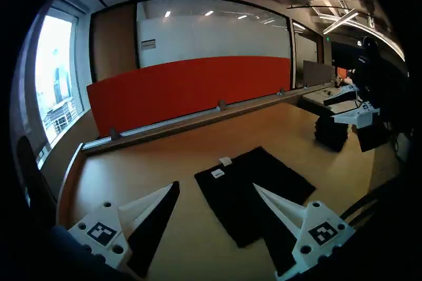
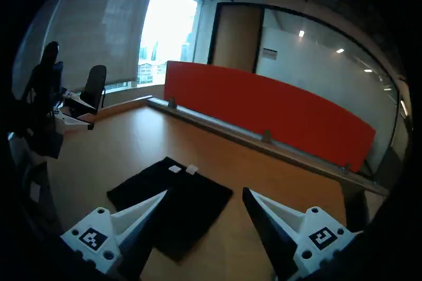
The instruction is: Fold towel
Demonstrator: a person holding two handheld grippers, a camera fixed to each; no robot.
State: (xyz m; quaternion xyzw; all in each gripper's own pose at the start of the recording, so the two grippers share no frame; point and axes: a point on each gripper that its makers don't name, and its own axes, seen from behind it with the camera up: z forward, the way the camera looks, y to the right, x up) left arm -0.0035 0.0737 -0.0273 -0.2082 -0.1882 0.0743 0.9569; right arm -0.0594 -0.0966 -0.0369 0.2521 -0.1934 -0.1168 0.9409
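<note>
A black towel [image 1: 253, 194] [image 2: 176, 199] lies flat on the wooden table [image 1: 158, 154] [image 2: 132, 138], with two white tags [image 1: 221, 167] [image 2: 183, 169] at its far edge. In the left gripper view my left gripper [image 1: 215, 186] hovers open above the towel's near side; its right finger overlaps the cloth and nothing is between the fingers. In the right gripper view my right gripper [image 2: 205, 191] is also open, just above the towel's near corner. Each gripper also appears farther off in the other's view, at the table's side: the right gripper [image 1: 337, 108] and the left gripper [image 2: 79, 115].
A red partition [image 1: 184, 88] [image 2: 274, 107] on a metal rail [image 1: 200, 117] runs along the table's far edge. A window [image 2: 166, 38] and a black chair [image 2: 95, 83] stand beyond the table's end. A person in dark clothing [image 1: 380, 86] holds the grippers.
</note>
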